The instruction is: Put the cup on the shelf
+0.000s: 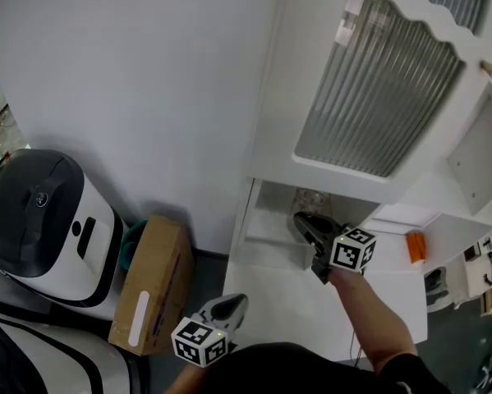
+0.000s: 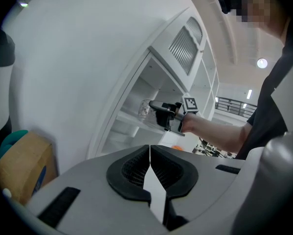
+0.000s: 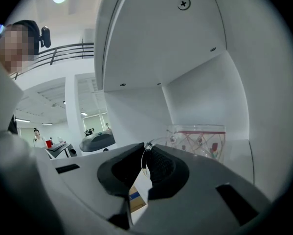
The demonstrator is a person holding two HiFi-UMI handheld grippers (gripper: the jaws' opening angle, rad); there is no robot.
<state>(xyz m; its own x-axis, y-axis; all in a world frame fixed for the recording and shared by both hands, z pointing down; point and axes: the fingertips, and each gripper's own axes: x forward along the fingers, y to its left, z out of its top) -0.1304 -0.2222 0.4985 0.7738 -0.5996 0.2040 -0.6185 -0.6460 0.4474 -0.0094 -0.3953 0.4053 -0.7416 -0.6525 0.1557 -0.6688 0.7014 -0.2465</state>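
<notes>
On the floor at the far left, by the wall, stands a white machine (image 1: 40,220) with a dark grey lid, and a cardboard box (image 1: 151,281) lies just beside it on its right. My left gripper (image 1: 229,306) hangs low, close to my body, near the left front edge of the white counter (image 1: 287,302). Its own view shows my left gripper's jaws (image 2: 149,148) pressed together at the tips with nothing between them.

Above the counter rises the white cabinet (image 1: 311,56). It has a ribbed glass door (image 1: 377,89) up top and an open shelf (image 1: 270,238) under it. My right gripper (image 1: 305,220) reaches level into that open compartment from the front edge. Its jaws (image 3: 146,148) are closed almost fully on the thin clear handle of the cup (image 3: 200,141).

The cup (image 1: 310,199) is clear glass with a red line under the rim and small painted flowers. It stands upright inside the compartment, towards the back wall, with the right side wall near it. I cannot tell whether its base touches the shelf board, because my gripper's body hides it.

Further right, on the counter past the compartment, lies a small orange thing (image 1: 416,246), well apart from the cup.
</notes>
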